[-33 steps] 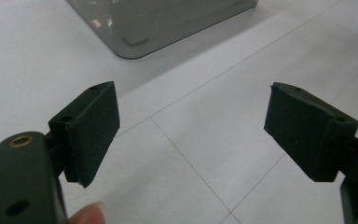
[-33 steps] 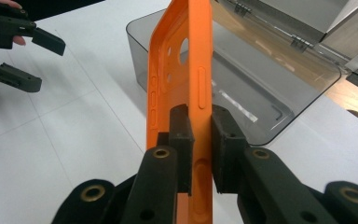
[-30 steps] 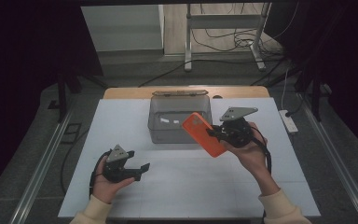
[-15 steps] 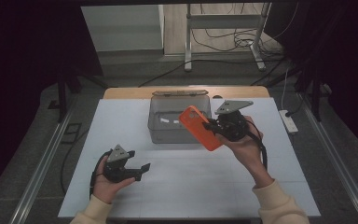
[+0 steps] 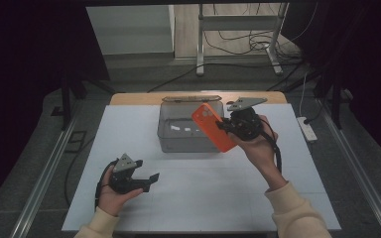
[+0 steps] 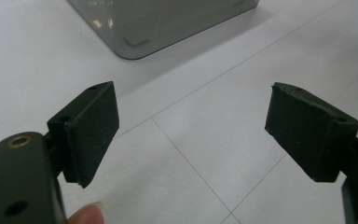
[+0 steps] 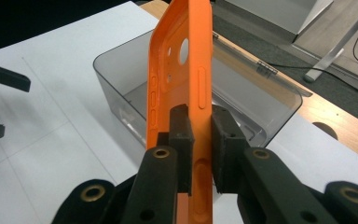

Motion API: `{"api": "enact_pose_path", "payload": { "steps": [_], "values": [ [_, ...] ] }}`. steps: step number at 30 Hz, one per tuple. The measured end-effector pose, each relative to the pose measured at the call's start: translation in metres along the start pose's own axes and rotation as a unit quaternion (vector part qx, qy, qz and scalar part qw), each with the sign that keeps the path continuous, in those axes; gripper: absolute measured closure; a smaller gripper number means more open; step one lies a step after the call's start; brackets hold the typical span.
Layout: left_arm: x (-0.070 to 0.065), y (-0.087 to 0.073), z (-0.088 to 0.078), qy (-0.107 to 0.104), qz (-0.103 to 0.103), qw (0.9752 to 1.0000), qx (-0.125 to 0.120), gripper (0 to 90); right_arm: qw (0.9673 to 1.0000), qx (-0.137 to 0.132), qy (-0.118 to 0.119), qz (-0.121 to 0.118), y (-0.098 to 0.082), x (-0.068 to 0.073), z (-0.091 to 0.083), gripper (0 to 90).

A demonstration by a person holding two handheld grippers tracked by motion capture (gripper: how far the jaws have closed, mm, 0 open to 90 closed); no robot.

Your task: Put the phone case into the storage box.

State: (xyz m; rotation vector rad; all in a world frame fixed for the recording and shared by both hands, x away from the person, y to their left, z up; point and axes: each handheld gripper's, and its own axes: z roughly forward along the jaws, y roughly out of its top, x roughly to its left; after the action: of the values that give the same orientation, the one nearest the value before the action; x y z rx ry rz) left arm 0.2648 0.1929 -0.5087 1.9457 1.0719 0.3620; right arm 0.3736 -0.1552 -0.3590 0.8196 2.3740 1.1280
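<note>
orange case held over the bin, drop not yet made

right hand-held gripper (image 5: 226, 128): jaws pinched narrow on the edge of an orange phone case (image 5: 212, 127). from the right gripper view the case (image 7: 184, 79) stands on edge, camera cut-out end away from the hand-held gripper, side wall clamped between the two pads.

case is in the air, over the right-hand part of the clear grey plastic bin (image 5: 178, 141), tilted, not touching the rim as far as i can tell. the bin sits at the far middle of the white worktop (image 5: 218, 198).

left hand-held gripper (image 5: 146, 179): jaws wide, nothing between them; in its own view only bare worktop beyond the pads (image 6: 93, 126) and a corner of the bin (image 6: 140, 28). it rests low near the front left, well apart from the bin.

progress, my reading: pick-up done, carry about done. left to do: lower the case into the bin and let go. bin contents hard to make out; a few pale glints on its floor, maybe reflections.

writing: none legible on case, bin or either hand-held gripper.
</note>
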Motion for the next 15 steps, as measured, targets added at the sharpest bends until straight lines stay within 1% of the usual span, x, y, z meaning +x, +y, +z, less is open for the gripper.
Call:
{"api": "enact_pose_path", "payload": {
  "steps": [1,11,15],
  "values": [
    [0.0,0.0,0.0,0.0,0.0,1.0,0.0,17.0,1.0,0.001,-0.004,0.001,0.001,-0.001,0.001,80.4],
    [0.0,0.0,-0.001,0.002,0.001,1.0,0.001,16.6,0.9998,-0.001,-0.016,0.01,0.012,-0.004,0.007,80.4],
    [0.0,0.0,0.0,0.002,0.001,1.0,0.001,16.6,0.9995,0.004,-0.027,0.014,0.019,-0.008,0.01,80.4]
  ]
}}
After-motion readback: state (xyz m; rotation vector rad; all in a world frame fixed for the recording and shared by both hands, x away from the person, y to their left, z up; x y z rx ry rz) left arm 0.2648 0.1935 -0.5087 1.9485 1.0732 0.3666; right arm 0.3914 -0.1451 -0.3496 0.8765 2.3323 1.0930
